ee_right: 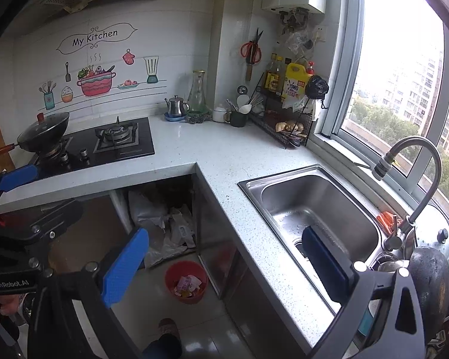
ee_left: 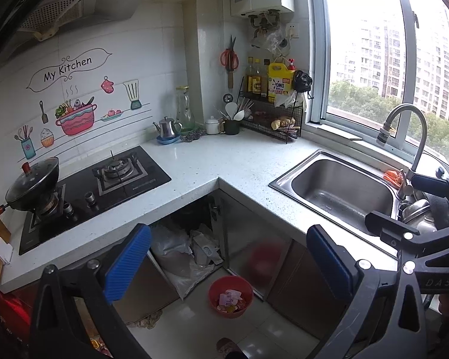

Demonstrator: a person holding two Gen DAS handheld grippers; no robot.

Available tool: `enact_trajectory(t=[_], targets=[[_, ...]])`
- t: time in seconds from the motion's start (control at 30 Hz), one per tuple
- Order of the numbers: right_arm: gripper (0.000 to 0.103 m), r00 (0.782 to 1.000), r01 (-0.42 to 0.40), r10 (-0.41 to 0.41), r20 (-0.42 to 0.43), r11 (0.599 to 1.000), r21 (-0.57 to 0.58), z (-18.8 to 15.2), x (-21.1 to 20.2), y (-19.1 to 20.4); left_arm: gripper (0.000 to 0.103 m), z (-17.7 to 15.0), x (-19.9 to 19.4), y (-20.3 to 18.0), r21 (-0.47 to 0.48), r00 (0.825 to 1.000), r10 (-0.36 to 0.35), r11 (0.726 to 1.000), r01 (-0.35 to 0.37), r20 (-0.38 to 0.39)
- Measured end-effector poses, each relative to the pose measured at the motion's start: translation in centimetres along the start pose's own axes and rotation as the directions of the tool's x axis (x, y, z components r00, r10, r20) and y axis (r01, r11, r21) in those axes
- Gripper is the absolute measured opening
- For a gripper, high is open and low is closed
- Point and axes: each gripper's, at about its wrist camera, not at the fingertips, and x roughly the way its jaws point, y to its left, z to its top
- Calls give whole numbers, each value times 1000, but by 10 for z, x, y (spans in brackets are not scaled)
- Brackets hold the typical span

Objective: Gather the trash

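- Left wrist view shows the left gripper (ee_left: 229, 261) with its blue pads spread wide and nothing between them; it hangs above the gap in the L-shaped tabletop (ee_left: 242, 161).
- Right wrist view shows the right gripper (ee_right: 224, 264) also wide open and empty, over the tabletop edge beside the sink (ee_right: 320, 206).
- Trash to collect is hard to find on the tabletop, which looks nearly bare. What I can see is the red bin (ee_left: 231, 296) on the floor at the lower centre of the frame, already holding some pink and yellow wrappers.
- Crumpled plastic bags (ee_left: 191, 248) lie in the open cabinet just above the bin in the frame; I judge they may be the next pieces, but I cannot tell for sure.
- To do this step well, I would lower one gripper straight over a single loose piece, keep the pads wide until they stand on both sides of it, then close gently, because thin plastic slips and folds.
- Carry it right over the bin mouth before letting go, so it does not catch on the rim.
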Motion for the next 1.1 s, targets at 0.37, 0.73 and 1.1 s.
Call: enact_trajectory(t=[0.37, 0.73, 1.1], targets=[[102, 1000, -10, 10, -5, 1000, 6, 0, -4, 0, 103, -1, -2, -1, -4, 1000, 8, 1000, -8, -6], [102, 1000, -24, 24, -7, 1000, 16, 1, -5, -6, 103, -1, -1, -1, -2, 1000, 7, 1000, -7, -14], [102, 1000, -24, 24, -9, 1000, 14, 1, -6, -5, 103, -2, -2, -2, 2, 1000, 6, 1000, -6, -17]])
